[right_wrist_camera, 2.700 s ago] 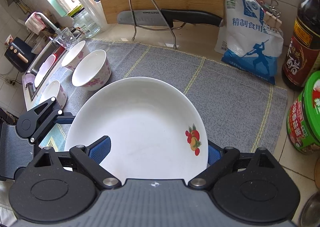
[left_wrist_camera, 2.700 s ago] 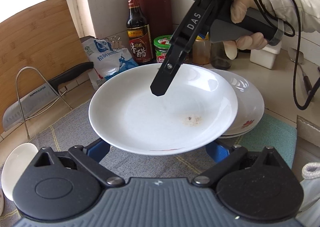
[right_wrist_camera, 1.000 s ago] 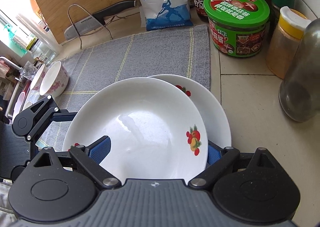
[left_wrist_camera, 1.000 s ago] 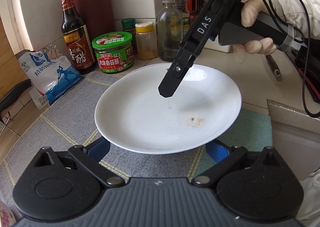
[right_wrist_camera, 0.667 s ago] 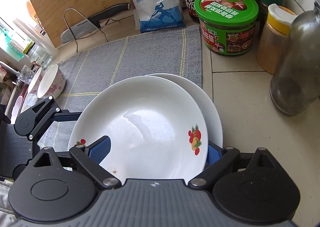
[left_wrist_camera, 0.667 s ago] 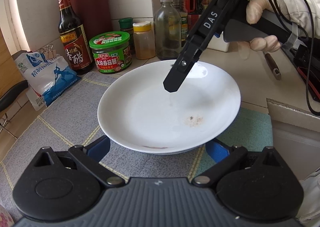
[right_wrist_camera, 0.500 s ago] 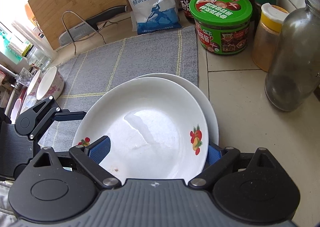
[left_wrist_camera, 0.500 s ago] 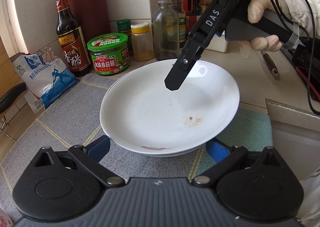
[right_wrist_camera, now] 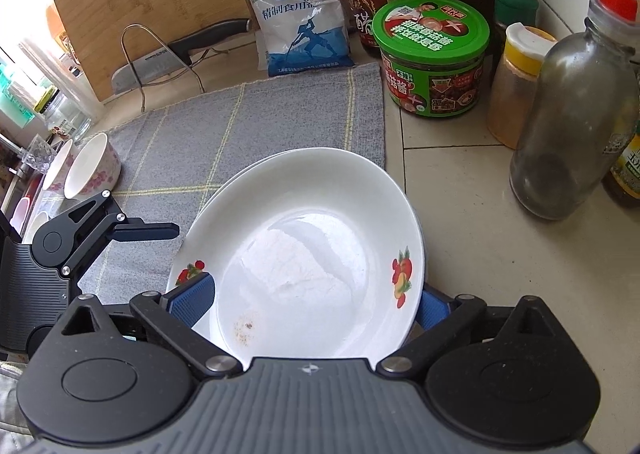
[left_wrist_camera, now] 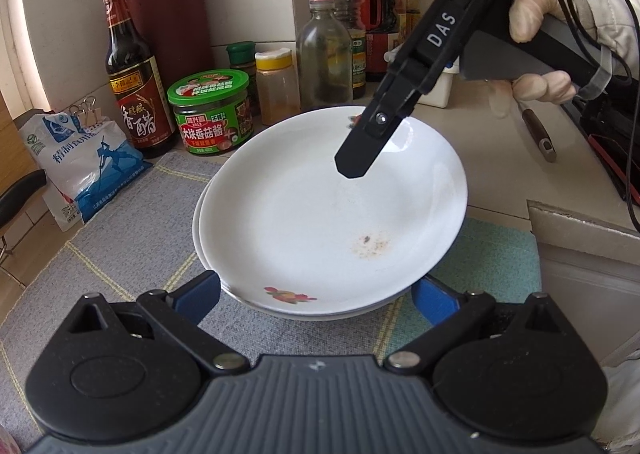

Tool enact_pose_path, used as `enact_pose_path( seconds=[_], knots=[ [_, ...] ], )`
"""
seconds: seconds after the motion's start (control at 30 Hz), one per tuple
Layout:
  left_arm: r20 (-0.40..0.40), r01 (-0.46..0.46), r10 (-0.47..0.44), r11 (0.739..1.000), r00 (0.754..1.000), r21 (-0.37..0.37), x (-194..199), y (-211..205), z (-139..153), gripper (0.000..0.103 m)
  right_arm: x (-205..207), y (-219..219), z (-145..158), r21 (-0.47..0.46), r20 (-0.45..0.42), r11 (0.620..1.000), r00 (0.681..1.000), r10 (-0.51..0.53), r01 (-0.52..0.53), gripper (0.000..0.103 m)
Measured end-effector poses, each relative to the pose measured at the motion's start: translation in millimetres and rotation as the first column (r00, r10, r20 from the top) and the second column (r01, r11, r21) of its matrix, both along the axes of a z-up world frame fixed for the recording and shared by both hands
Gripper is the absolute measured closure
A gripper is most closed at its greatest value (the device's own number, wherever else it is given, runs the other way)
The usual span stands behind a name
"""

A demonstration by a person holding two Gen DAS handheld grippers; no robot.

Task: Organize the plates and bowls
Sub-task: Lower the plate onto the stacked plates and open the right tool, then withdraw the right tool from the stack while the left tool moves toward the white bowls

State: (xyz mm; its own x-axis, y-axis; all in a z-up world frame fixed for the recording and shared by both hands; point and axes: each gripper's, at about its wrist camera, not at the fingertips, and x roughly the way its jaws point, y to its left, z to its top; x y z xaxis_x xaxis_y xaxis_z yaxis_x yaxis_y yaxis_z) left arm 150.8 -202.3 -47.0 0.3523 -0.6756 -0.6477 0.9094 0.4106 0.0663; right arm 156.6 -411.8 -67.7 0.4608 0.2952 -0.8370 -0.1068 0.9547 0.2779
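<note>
A white plate with fruit decals [left_wrist_camera: 320,214] [right_wrist_camera: 312,246] lies nested on a second white plate [left_wrist_camera: 332,315], half on the grey mat [right_wrist_camera: 240,122] and half on the tiled counter. My left gripper [left_wrist_camera: 316,294] is open, its blue pads flanking the stack's near rim. From the opposite side my right gripper [right_wrist_camera: 312,302] straddles the top plate's rim. Its jaws are opening and the pads no longer press on the plate. One right finger [left_wrist_camera: 360,150] hangs over the plate. Two pink-flowered bowls [right_wrist_camera: 94,170] stand at the mat's far left.
Behind the plates stand a green-lidded jar [left_wrist_camera: 210,110], a vinegar bottle [left_wrist_camera: 136,74], a spice jar [right_wrist_camera: 520,82] and a glass bottle [right_wrist_camera: 572,122]. A salt bag [left_wrist_camera: 88,158], a knife on a wire rack [right_wrist_camera: 188,50] and a cutting board [right_wrist_camera: 152,10] line the back. A teal cloth [left_wrist_camera: 492,258] lies to the right.
The top plate travelled across the mat and came down onto the second plate. The right gripper's pads have spread a little wider. The left gripper's opening looks the same.
</note>
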Motion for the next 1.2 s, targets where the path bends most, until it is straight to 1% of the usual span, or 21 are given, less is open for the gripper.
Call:
enact_pose_path(
  seconds=[0.2,0.37,0.47,0.53,0.63,0.77,0.87,0.93,1.1,1.2],
  knots=[
    [0.011,-0.002,0.002,1.0,1.0,0.002,-2,1,0,0.002,-4,6,1,-0.059,0.007,0.998,1.0,-0.005,0.005,0.0],
    [0.018,-0.009,0.009,1.0,1.0,0.001,-3,2,-1,0.002,-9,13,-4,-0.14,-0.006,0.99,1.0,-0.009,0.008,0.0],
    [0.021,-0.012,0.012,1.0,1.0,-0.002,-3,4,-1,0.002,-15,18,-4,-0.171,0.018,0.985,1.0,0.003,0.0,0.0],
    [0.024,-0.013,0.013,1.0,1.0,-0.005,-3,6,0,0.002,-18,24,-1,-0.223,0.048,0.975,0.999,0.007,0.004,0.0],
    [0.029,-0.026,0.026,0.999,0.999,-0.019,-3,11,3,0.002,-26,37,5,-0.307,0.118,0.952,0.993,0.027,0.011,0.0],
    [0.036,-0.048,0.05,0.998,0.998,-0.046,-3,21,10,0.002,-38,61,15,-0.442,0.227,0.897,0.971,0.08,0.029,0.0],
    [0.038,-0.069,0.071,0.996,0.997,-0.064,-4,29,14,0.002,-46,81,19,-0.517,0.281,0.855,0.952,0.12,0.045,0.0],
    [0.039,-0.085,0.088,0.993,0.995,-0.077,-6,36,17,0.002,-49,91,21,-0.535,0.299,0.843,0.946,0.123,0.059,0.0],
    [0.042,-0.146,0.15,0.986,0.988,-0.085,-8,55,20,0.002,-58,113,30,-0.468,0.347,0.876,0.936,0.063,0.115,0.0],
    [0.041,-0.18,0.184,0.979,0.982,-0.091,-12,69,21,0.002,-61,127,30,-0.45,0.365,0.881,0.931,0.032,0.146,0.0]
  ],
)
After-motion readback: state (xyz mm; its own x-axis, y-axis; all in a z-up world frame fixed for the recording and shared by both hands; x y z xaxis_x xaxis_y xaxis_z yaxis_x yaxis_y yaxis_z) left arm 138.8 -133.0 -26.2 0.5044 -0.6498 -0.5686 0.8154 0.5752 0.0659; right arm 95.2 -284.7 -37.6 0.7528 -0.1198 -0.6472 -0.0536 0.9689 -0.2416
